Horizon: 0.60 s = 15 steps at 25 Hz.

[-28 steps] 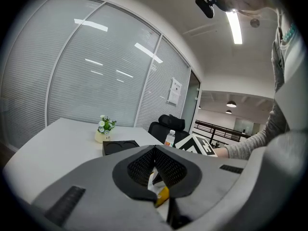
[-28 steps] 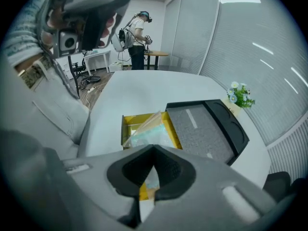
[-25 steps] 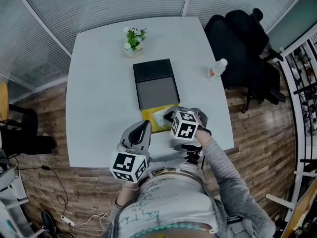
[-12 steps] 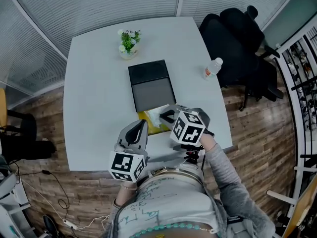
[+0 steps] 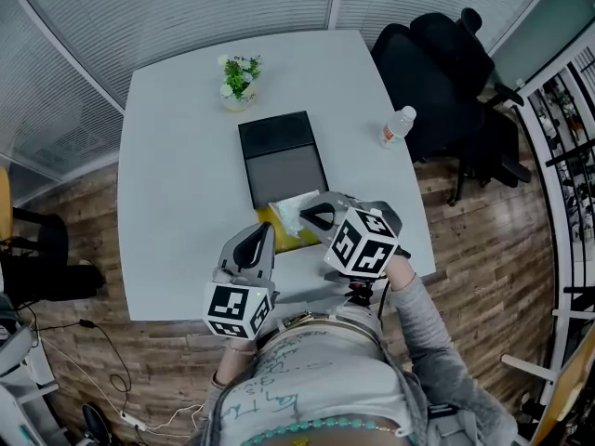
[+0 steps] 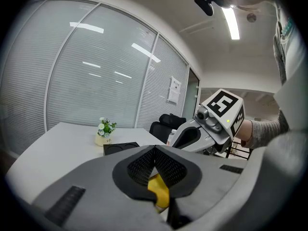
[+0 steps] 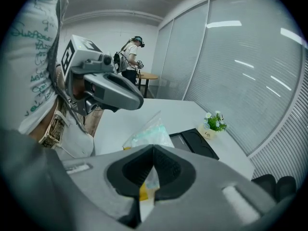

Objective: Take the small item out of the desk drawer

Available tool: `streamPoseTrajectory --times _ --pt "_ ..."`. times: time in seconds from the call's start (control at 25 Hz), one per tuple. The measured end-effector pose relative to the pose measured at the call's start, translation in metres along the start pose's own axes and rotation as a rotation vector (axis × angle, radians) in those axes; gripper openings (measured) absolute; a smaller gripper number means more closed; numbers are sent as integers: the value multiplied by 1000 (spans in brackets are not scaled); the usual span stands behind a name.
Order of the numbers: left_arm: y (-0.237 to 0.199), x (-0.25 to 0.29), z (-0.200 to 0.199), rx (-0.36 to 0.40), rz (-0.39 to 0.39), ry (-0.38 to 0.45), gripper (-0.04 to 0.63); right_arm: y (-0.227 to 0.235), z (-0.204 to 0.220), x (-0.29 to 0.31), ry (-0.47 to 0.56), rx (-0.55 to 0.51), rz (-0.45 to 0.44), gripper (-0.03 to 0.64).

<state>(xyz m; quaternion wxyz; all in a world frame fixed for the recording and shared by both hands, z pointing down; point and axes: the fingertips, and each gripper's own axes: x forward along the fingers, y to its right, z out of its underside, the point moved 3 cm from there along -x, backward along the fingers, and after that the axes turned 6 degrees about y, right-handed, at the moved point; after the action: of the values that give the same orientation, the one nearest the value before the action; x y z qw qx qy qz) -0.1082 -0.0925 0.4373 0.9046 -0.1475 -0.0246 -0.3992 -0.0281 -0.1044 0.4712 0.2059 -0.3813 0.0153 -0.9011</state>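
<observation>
Over the yellow drawer (image 5: 290,238), the bag (image 5: 296,208) juts forward from the right gripper's (image 5: 311,215) clamped jaws. The left gripper (image 5: 267,233), jaws together, sits alongside.

The head view looks steeply down from above the person onto the whole white table (image 5: 177,156), with the left gripper (image 5: 267,230) and right gripper (image 5: 311,215) close beneath it at the near edge. The left gripper view sits low there and looks almost level along its closed jaws across the table to the far glass wall (image 6: 96,81). The right gripper view rides higher and tips down past a clear packet (image 7: 147,134) pinched in its jaws. All three views share the potted plant (image 5: 237,74) and black tray (image 5: 279,156).
</observation>
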Motion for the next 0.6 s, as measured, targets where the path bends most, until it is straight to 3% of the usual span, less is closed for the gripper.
streamPoseTrajectory --times 0.6 --pt "2 1 0 8 9 -8 -2 -1 -7 -11 11 5 10 3"
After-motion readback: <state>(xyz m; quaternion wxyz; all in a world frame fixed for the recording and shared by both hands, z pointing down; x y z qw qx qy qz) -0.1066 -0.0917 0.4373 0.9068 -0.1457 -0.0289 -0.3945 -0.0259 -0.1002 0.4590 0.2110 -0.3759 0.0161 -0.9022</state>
